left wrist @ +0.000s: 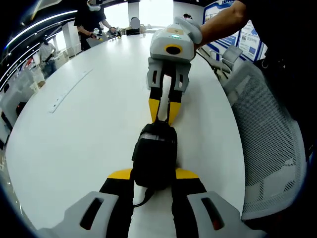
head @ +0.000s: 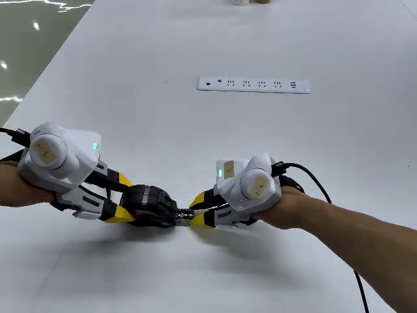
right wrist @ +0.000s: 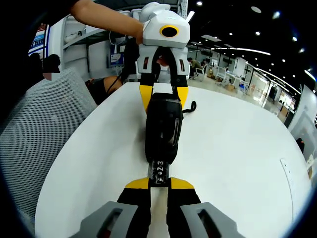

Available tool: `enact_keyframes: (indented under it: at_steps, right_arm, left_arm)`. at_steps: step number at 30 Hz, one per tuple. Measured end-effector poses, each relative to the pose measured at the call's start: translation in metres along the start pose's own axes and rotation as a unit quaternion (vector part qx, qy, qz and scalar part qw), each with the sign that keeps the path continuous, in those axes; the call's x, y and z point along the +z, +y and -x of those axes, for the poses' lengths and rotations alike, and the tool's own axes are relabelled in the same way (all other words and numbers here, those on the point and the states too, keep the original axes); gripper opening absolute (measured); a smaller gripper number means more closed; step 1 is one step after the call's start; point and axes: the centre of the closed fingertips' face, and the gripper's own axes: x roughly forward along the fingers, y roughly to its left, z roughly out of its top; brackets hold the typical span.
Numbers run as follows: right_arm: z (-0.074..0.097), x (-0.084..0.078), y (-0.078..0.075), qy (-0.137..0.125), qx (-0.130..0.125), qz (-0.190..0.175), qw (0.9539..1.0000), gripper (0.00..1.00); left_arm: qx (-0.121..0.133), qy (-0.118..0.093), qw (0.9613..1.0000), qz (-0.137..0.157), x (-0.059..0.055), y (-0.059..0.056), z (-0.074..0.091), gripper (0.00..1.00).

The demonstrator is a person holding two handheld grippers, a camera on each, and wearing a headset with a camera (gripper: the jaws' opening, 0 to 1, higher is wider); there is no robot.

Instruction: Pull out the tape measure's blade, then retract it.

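Tape measure (head: 148,205) rests on the white table (head: 195,130), its case clamped in the left gripper (head: 122,197), with the right gripper (head: 197,210) just beside it, closed on the short exposed blade (head: 184,213).

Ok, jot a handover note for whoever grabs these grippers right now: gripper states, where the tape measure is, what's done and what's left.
Left gripper: shut on the tape measure, gripping its black case, which sits on or just above the white table.
Right gripper: shut on the tip of the blade, close to the case mouth.
Done: both grips are set. A short stretch of blade is out, with its first few numbers showing.
Left: the pull looks barely begun, so probably draw the grippers apart, then let the blade run back into the case.
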Motion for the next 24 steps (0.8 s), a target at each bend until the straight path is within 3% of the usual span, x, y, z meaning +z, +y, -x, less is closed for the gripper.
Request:
enact_keyframes:
  at_steps: [24]
  right_arm:
    - [0.023, -0.018, 0.002, 0.01, -0.003, -0.003, 0.9999, 0.08]
  left_arm:
    - [0.002, 0.003, 1.0, 0.003, 0.0, 0.0, 0.001, 0.23]
